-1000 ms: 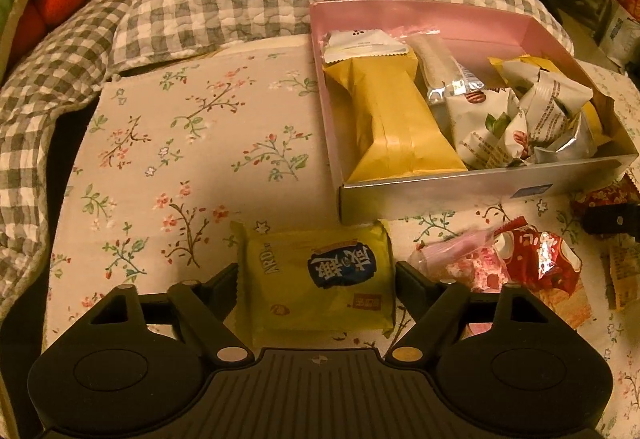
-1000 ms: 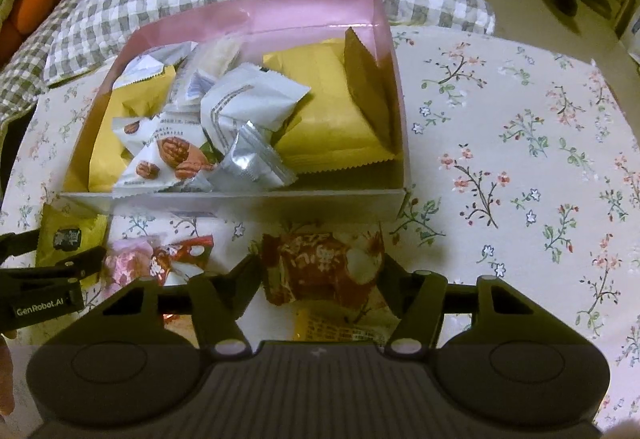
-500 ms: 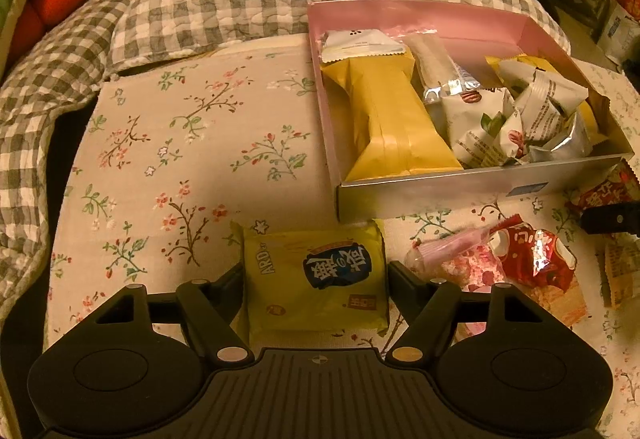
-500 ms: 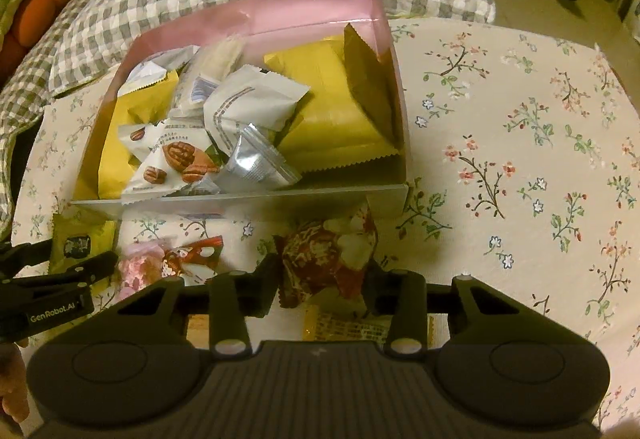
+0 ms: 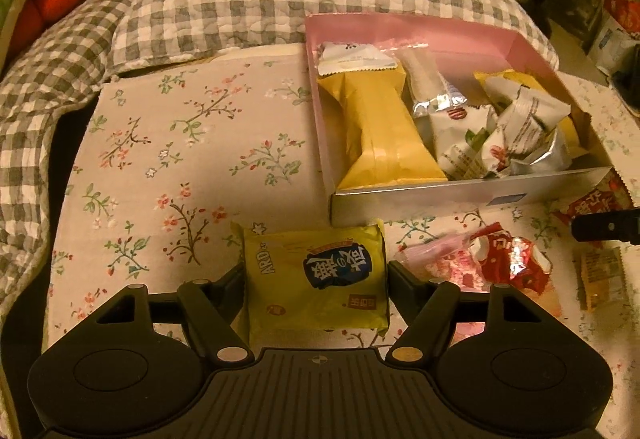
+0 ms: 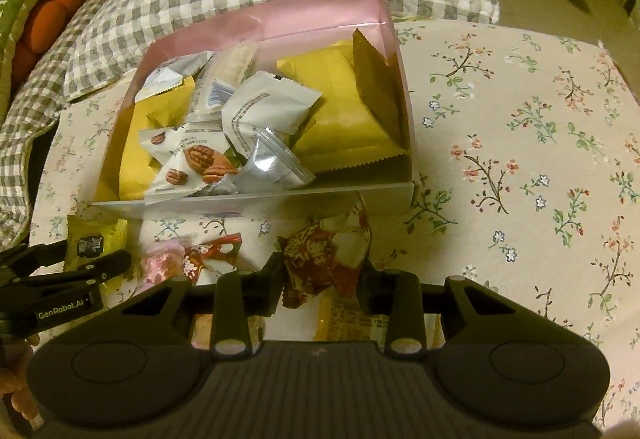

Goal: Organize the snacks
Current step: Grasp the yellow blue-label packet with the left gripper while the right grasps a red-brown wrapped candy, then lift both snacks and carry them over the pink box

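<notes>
The pink box [image 6: 256, 27] on the floral cloth [image 6: 520, 127] already holds most of the snacks: two large yellow packs, several white nut packets and a silver pouch lie inside it, so the task is judged well advanced. Still outside, in the strip between the near wall of the box and the two tools, are a yellow packet [image 5: 316, 279], a red packet [image 6: 324, 259], a pink-and-red wrapper [image 5: 472, 259] and at least one tan packet [image 5: 604, 279] (partly hidden under the right tool in its own view). The left gripper [image 5: 316, 279] is angled down over the yellow packet, which lies flat on the cloth between the two fingers; the fingertips appear to meet its side edges, with no visible gap, so this is read as a light grasp with the packet not yet lifted. The right gripper [image 6: 322, 271] is closing on the red packet; its fingers press both sides and the foil bunches up between them. The red packet sits just in front of the near wall of the box; the yellow packet lies near the box's left front corner. What remains is to carry these loose pieces into the box.
</notes>
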